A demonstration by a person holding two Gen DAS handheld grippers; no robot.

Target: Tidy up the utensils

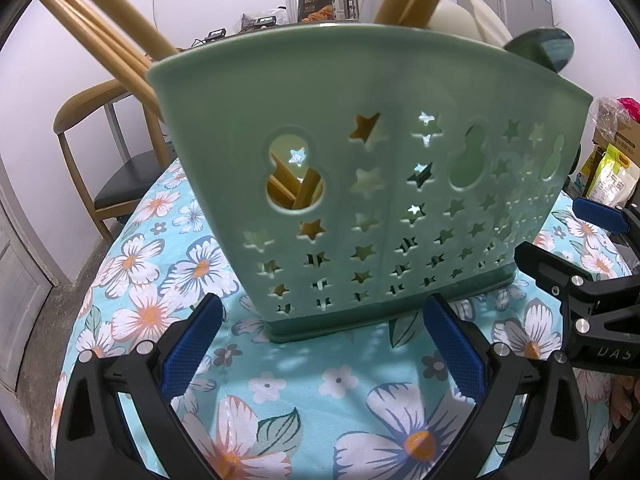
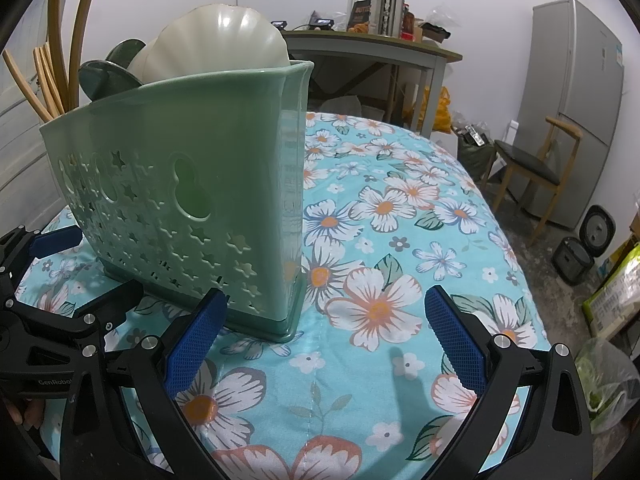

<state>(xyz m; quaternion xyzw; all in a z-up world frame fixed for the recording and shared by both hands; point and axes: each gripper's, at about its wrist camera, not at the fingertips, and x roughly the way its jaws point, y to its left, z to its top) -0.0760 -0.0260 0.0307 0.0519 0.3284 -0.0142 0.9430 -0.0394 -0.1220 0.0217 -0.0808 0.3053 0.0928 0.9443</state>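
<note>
My left gripper (image 1: 320,344) hangs low over the flowered tablecloth (image 1: 280,392) with its blue pads spread wide and nothing between them. Straight ahead of it, just beyond the fingertips, stands the green utensil holder (image 1: 360,168), upright on the cloth, its star-punched wall facing me. The holder is not touched by either pad; a strip of cloth shows between its base and my fingers. Wooden chopsticks (image 1: 100,36) lean out over its left end, more of them rise from the middle, and a dark green spoon (image 1: 544,50) pokes up at the right end beside pale white spoons (image 1: 452,16).

My right gripper (image 2: 324,336) is also spread apart and empty. From that side the holder (image 2: 180,152) sits ahead and to the left, its near corner just beyond my left pad (image 2: 196,340), while the right pad is over bare cloth, well clear of it. The white spoons (image 2: 224,40) and the dark one (image 2: 108,76) stand up out of the near compartment, the chopsticks (image 2: 44,76) at the far end. Each gripper shows at the edge of the other's view.
</note>
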